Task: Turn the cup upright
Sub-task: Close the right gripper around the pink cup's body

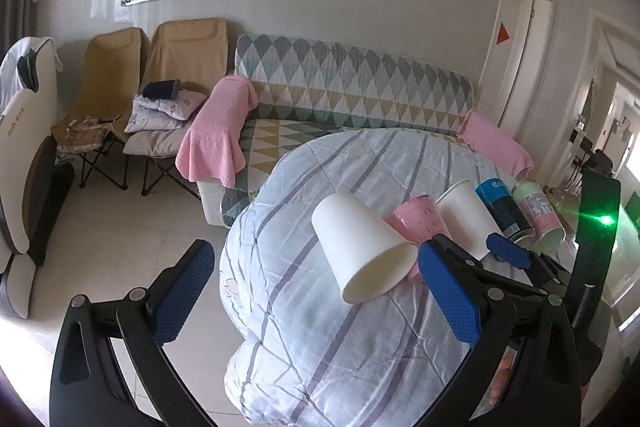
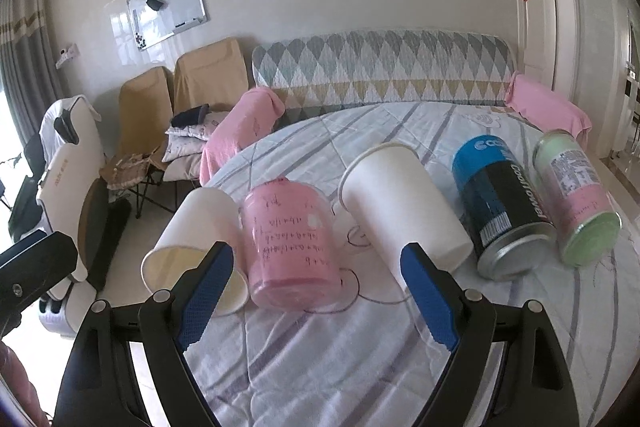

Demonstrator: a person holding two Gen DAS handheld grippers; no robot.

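Note:
Several containers lie on their sides on the striped quilt (image 2: pixel 320 359). A white paper cup (image 1: pixel 362 247) lies at the left with its mouth toward me; it also shows in the right wrist view (image 2: pixel 196 239). Beside it lie a pink cup (image 2: pixel 292 243), a second white paper cup (image 2: pixel 400 203), a blue-black can (image 2: pixel 500 211) and a green-pink jar (image 2: pixel 576 195). My left gripper (image 1: pixel 320 291) is open, just short of the left white cup. My right gripper (image 2: pixel 316 299) is open, just short of the pink cup, holding nothing.
The quilt covers a rounded table (image 1: pixel 288 327) with its edge dropping to the tiled floor (image 1: pixel 120 227) at the left. A patterned sofa (image 1: pixel 352 87) with pink towels (image 1: pixel 218 131) stands behind. Folding chairs (image 1: pixel 176 67) stand at the far left.

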